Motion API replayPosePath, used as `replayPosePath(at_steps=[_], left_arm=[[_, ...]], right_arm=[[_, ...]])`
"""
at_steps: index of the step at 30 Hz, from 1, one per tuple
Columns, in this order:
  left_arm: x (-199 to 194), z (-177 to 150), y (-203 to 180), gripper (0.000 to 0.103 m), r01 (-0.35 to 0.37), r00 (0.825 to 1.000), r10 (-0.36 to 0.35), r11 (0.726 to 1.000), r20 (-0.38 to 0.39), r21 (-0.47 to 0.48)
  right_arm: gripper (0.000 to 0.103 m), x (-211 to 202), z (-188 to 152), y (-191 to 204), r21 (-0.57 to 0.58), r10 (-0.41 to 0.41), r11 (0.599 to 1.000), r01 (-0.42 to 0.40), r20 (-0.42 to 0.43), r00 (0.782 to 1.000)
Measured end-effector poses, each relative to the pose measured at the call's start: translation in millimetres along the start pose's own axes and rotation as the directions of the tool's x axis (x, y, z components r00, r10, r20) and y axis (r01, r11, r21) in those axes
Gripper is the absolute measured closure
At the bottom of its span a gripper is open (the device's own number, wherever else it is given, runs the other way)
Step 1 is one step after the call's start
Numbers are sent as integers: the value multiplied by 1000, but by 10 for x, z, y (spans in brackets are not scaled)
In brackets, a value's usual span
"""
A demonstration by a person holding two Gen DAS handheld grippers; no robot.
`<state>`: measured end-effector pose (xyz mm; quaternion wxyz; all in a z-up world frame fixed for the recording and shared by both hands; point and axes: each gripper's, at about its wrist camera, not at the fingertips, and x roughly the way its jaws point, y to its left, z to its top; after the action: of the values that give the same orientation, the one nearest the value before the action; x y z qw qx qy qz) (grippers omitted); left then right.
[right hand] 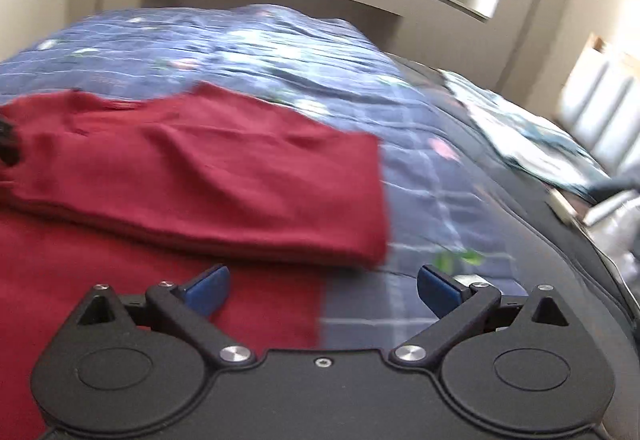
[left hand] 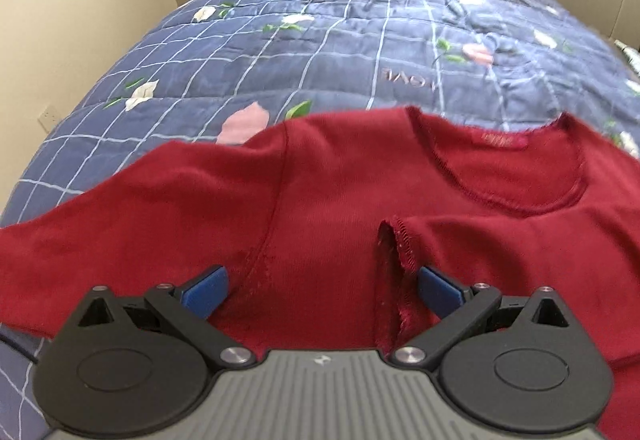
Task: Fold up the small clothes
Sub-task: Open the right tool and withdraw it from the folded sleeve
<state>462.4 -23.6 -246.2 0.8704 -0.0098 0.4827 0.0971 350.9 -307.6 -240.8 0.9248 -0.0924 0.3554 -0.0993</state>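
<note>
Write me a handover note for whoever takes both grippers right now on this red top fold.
Left gripper: open, holding nothing, low over the red top, a loose stitched hem edge between its fingers.
Right gripper: open, holding nothing, over the top's right edge where it meets the blue floral quilt.
Top lies on the quilt, neckline facing away from the left gripper.
Done: the right sleeve looks laid across the body; the view is blurred.
Left: the left sleeve is still spread out; fold it in, then likely fold the body and flatten.
</note>
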Motion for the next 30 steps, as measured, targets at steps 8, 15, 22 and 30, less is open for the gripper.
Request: replayPosePath(at_steps=[8, 15, 22, 30], left_arm=[[48, -34, 8, 0, -18, 1000, 18, 999, -3, -31], [58, -49, -14, 0, -36, 999, 36, 999, -2, -36], [83, -33, -13, 0, -42, 999, 42, 998, -10, -39], [78, -55, 1, 0, -35, 999, 35, 999, 2, -35]], right_arm=[[2, 129, 51, -119, 5, -105, 994, 106, 172, 980], [1, 196, 65, -261, 5, -267, 962, 272, 205, 942], [1, 281, -128, -479, -2, -233, 972, 235, 114, 966], [1, -83, -98, -663, 55, -116, 992, 111, 107, 987]])
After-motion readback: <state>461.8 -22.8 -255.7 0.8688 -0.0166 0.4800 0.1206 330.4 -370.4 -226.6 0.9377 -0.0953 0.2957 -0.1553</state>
